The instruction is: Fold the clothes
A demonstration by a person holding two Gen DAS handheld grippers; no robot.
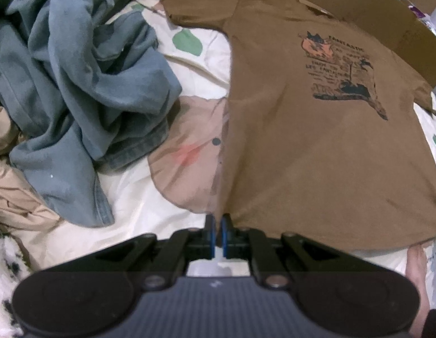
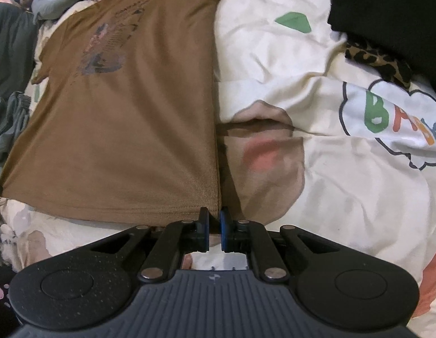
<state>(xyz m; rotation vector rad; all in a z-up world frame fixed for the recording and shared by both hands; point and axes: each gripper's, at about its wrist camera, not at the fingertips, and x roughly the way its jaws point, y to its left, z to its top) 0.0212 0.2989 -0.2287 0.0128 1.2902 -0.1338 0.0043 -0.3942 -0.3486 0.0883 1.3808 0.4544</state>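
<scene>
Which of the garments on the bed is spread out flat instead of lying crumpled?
The brown T-shirt with the chest print; the blue denim garment beside it lies bunched.

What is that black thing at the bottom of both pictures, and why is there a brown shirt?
Each black thing is a gripper, a two-finger pincher that a person holds in each hand. A small camera rides on each one, so each picture looks forward along the gripper's two fingers.

One picture comes from the left gripper, the other from the right gripper. Both are pinched shut on the bottom corners of the brown T-shirt, which lies spread flat on a cartoon-printed bedsheet. The shirt has a picture printed on its chest.

Beside it sits a crumpled pile of blue-grey clothes, waiting. The job is folding clothes.
</scene>
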